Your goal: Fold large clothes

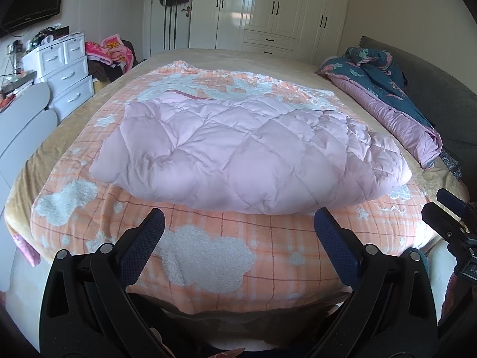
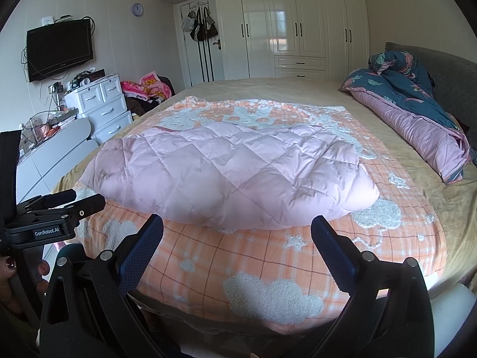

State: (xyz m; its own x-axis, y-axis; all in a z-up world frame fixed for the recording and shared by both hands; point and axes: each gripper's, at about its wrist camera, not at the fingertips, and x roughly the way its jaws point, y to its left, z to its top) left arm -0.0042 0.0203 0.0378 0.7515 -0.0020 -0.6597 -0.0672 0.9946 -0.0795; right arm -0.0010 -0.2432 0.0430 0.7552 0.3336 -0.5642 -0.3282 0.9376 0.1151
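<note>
A pink quilted padded garment (image 1: 238, 146) lies folded into a thick bundle on an orange checked blanket (image 1: 208, 250) on the bed; it also shows in the right wrist view (image 2: 232, 176). My left gripper (image 1: 238, 217) is open and empty, held just in front of the garment's near edge, not touching it. My right gripper (image 2: 237, 223) is open and empty, also just short of the near edge. The right gripper shows at the right edge of the left wrist view (image 1: 447, 211), and the left gripper at the left edge of the right wrist view (image 2: 65, 203).
A dark blue and pink duvet (image 2: 417, 113) lies bunched along the grey headboard (image 2: 447, 68) on the right. White drawers (image 2: 101, 107), a wall TV (image 2: 59, 47) and a pile of pink clothes (image 2: 149, 86) stand at the left. White wardrobes (image 2: 298, 24) line the far wall.
</note>
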